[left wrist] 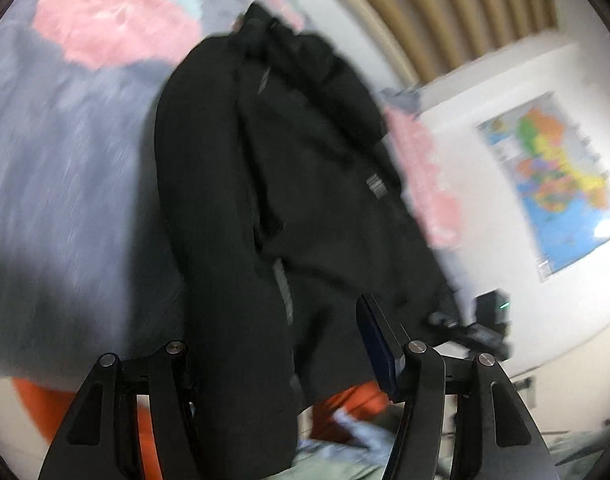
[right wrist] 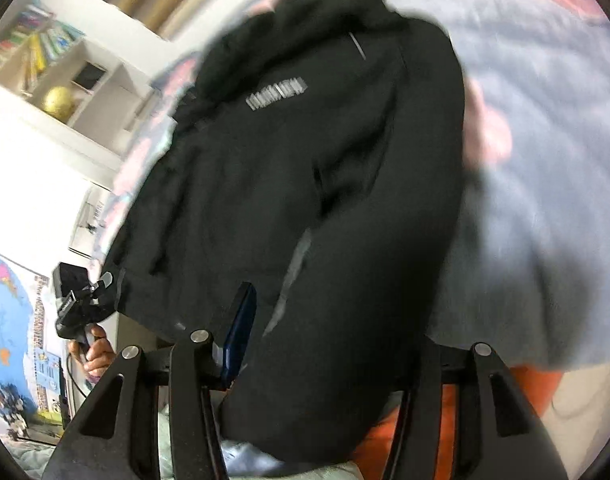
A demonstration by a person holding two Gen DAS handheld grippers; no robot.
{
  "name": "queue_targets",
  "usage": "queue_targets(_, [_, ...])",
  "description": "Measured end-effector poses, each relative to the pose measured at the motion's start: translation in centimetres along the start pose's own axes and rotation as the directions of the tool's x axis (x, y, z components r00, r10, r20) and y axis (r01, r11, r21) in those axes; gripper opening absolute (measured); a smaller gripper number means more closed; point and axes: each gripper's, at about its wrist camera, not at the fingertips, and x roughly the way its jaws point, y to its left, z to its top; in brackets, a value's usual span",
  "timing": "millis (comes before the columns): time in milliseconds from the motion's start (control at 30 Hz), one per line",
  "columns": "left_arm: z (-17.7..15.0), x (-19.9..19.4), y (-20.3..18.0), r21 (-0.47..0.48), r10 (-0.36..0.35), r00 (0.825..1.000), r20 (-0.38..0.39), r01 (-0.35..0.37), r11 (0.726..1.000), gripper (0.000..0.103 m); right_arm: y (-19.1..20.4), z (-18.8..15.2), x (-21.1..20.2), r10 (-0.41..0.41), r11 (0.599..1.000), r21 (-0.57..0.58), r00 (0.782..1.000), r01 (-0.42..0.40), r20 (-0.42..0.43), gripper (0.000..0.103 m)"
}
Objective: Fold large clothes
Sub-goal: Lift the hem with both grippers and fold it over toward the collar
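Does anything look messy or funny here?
Yes. The black jacket hangs bunched between both grippers, left and right, not flat on the bedspread. Its hood end is crumpled at the far side, so it isn't folded yet.

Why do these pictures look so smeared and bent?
Left wrist view: motion blur streaks the grey-and-pink bedspread; the black jacket is soft, and the fisheye lens curves the wall slats. Right wrist view: the same jacket is blurred, its grey logo unreadable, corners dark.
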Motion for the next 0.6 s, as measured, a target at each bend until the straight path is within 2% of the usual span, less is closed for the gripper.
queue_targets(67, [-0.4,0.0,-0.3,0.015,0.038,0.999,0.004,-0.038,0.999,0.062,-0.1,-0.6,0.1,-0.008,1.0,-0.005,1.0,0.008,0.006,0.057])
queue_targets(100, [-0.5,-0.1,-0.6,0.027,0.059,0.998,0.01,-0.059,0.998,0.061,0.1,-0.7,-0.2,-0.018,1.0,-0.011,1.0,0.018,0.018,0.053])
queue_targets(167, [0.2,0.0,-1.5,0.055,0.105,0.994,0.024,-0.106,0.993,0.045,0.7,-0.5,-1.0,-0.033,0.999,-0.02,0.998,0.034,0.046,0.05])
queue_targets(233, [0.9,0.4,-2.0,0.062,0.123,0.992,0.029,-0.125,0.99,0.026,1.6,-0.2,-1.8,-0.043,0.998,-0.041,0.996,0.046,0.083,0.042])
queue_targets(267, [1.3,0.2,-2.3,0.062,0.114,0.993,0.036,-0.116,0.991,0.022,1.9,-0.1,-2.1,-0.047,0.997,-0.048,0.995,0.052,0.093,0.039])
queue_targets(367, [2.5,-0.1,-3.3,0.072,0.088,0.994,0.061,-0.092,0.993,0.02,2.9,0.6,-2.9,-0.067,0.994,-0.077,0.991,0.076,0.116,0.037])
queue_targets(433, [2.6,-0.6,-4.1,0.096,0.075,0.995,0.064,-0.081,0.992,0.02,3.1,1.0,-3.0,-0.058,0.995,-0.076,0.994,0.066,0.095,0.037])
queue_targets(467, [2.8,-0.5,-4.2,0.108,0.08,0.995,0.059,-0.086,0.99,0.02,2.8,1.2,-3.0,-0.051,0.997,-0.059,0.995,0.056,0.08,0.04])
queue_targets(500, [2.9,-0.4,-4.2,0.115,0.084,0.995,0.053,-0.09,0.989,0.02,2.3,1.3,-2.9,-0.041,0.999,-0.031,0.997,0.043,0.064,0.049])
queue_targets(533, [3.0,-0.2,-4.2,0.117,0.086,0.995,0.043,-0.09,0.989,0.02,1.7,1.4,-2.9,-0.038,0.999,-0.001,0.997,0.038,0.066,0.053])
queue_targets(600, [3.0,0.0,-3.9,0.114,0.084,0.996,0.027,-0.086,0.99,0.02,0.5,1.4,-3.3,-0.026,0.999,0.041,0.997,0.023,0.075,0.055])
